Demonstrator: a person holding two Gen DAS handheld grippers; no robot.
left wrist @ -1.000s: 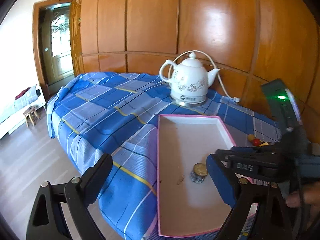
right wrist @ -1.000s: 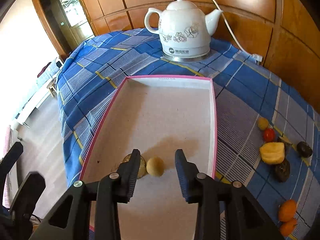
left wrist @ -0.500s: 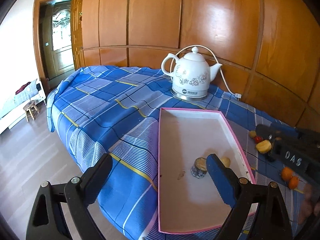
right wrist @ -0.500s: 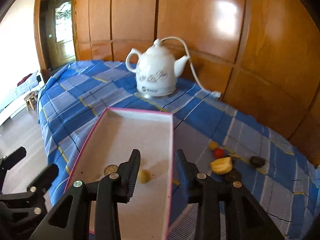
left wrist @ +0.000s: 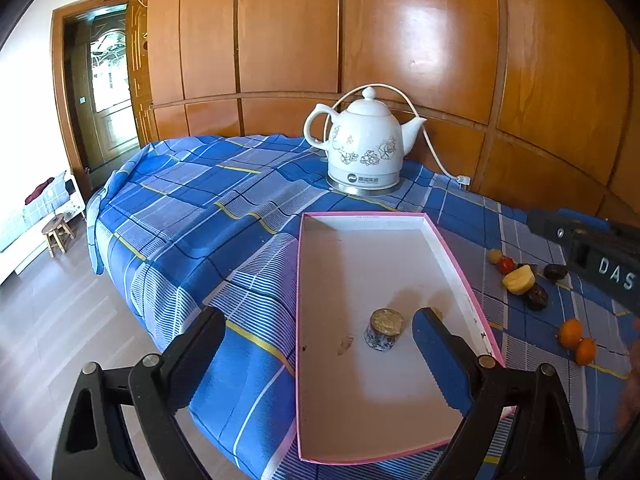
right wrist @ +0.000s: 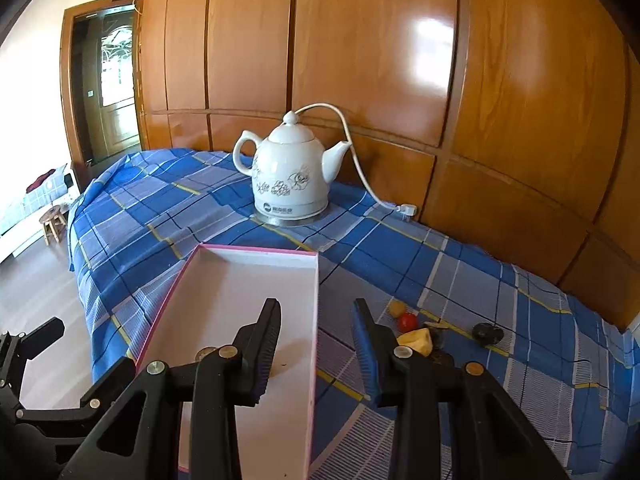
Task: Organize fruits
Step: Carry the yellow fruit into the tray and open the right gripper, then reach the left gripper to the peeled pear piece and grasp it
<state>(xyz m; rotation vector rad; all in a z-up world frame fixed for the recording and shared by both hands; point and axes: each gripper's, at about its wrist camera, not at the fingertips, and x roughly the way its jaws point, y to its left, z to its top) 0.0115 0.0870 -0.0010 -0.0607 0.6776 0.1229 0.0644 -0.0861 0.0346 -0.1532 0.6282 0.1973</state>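
A pink-rimmed white tray (left wrist: pixel 452 256) (right wrist: pixel 256 251) lies on the blue checked cloth. In it stands a dark fruit with a tan top (left wrist: pixel 384 330), and a small yellow round fruit (left wrist: pixel 439 313) peeps out behind my left finger. My left gripper (left wrist: pixel 320 346) hangs open and wide over the tray's near end, holding nothing. My right gripper (right wrist: pixel 316 340) is above the tray's right rim, jaws a little apart and empty. To the right of the tray lie loose fruits: a yellow piece (left wrist: pixel 519 280) (right wrist: pixel 418 340), a red one (left wrist: pixel 506 265) (right wrist: pixel 407 321), dark ones (right wrist: pixel 487 333) and two oranges (left wrist: pixel 576 340).
A white flowered kettle (left wrist: pixel 362 148) (right wrist: pixel 290 178) with its cord stands behind the tray, against the wooden panel wall. The table's edge drops to the floor on the left, where a small stool (left wrist: pixel 58 232) stands. A doorway is at the far left.
My right gripper has risen and drawn back to the right from inside the tray, leaving the small yellow fruit beside the dark one. The left gripper has hardly moved.
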